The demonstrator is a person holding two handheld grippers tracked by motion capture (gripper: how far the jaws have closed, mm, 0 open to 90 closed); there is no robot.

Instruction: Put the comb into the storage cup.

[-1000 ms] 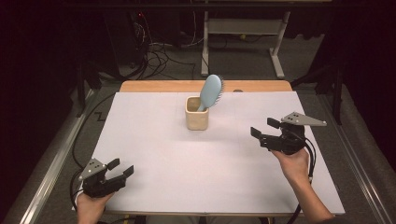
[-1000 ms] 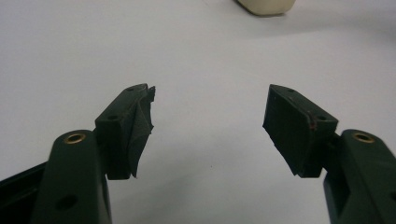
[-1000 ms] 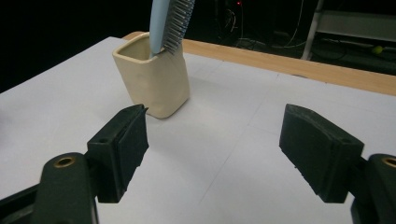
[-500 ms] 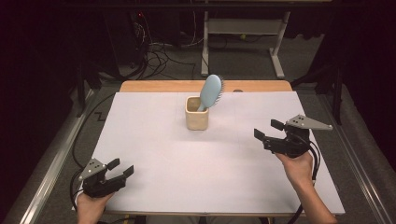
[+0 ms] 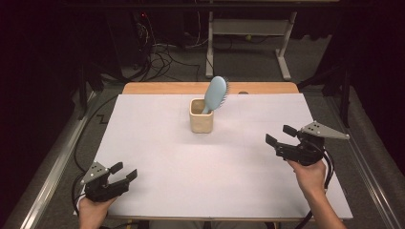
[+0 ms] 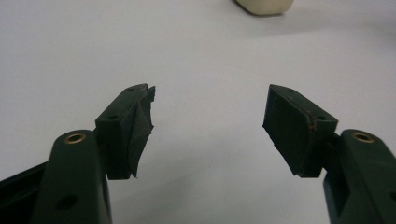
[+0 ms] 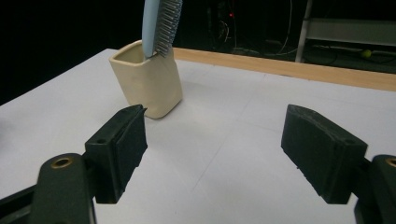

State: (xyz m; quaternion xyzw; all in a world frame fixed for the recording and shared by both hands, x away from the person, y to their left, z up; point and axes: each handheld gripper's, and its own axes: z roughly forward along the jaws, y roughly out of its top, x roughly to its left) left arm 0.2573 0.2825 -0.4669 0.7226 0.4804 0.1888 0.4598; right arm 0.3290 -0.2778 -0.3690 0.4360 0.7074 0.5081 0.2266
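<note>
Toward the far middle of the white-covered table [image 5: 157,143] stands a cream, square-mouthed ceramic cup [image 5: 201,116], and a pale blue plastic hairbrush [image 5: 215,93] leans out of it, handle down, head tilted up to the right. Its handle is hidden inside the cup, and in the right gripper view the brush head [image 7: 161,25] is cut off by the top edge, so just the bristled lower part shows. The left gripper view catches no more than the cup's bottom edge [image 6: 264,5]. The left gripper [image 5: 123,171] sits at the near left corner, jaws apart with nothing between them. The right gripper [image 5: 280,135] hovers at the right side, well apart from the cup, jaws likewise spread and empty. I can read no writing or label anywhere.
</note>
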